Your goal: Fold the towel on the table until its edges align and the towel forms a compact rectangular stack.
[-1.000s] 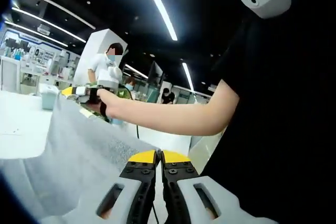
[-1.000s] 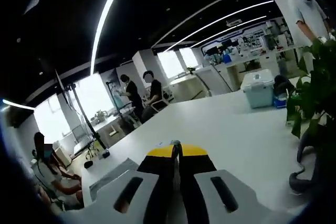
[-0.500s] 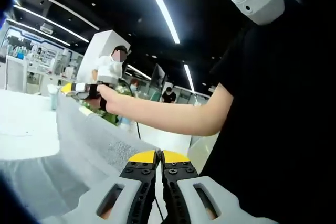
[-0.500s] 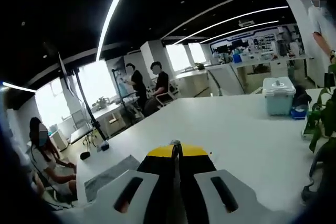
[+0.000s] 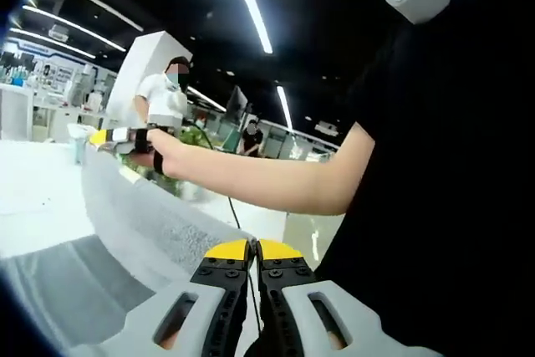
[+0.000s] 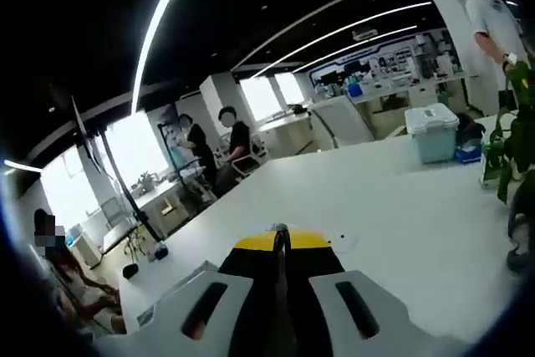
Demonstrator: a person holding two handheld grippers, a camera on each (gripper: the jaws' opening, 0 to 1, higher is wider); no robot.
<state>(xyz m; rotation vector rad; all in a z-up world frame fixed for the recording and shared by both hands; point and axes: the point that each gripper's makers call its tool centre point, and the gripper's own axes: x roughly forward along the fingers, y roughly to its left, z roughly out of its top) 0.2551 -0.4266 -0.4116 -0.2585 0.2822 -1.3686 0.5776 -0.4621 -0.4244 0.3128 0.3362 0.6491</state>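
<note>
Left hand-held gripper (image 5: 252,250) is pinching the grey towel (image 5: 159,227), jaws closed together. The towel is stretching taut up to the right hand-held gripper (image 5: 102,136), above the white surface (image 5: 33,206). Right hand-held gripper's jaws are meeting; its hold cannot be confirmed.
</note>
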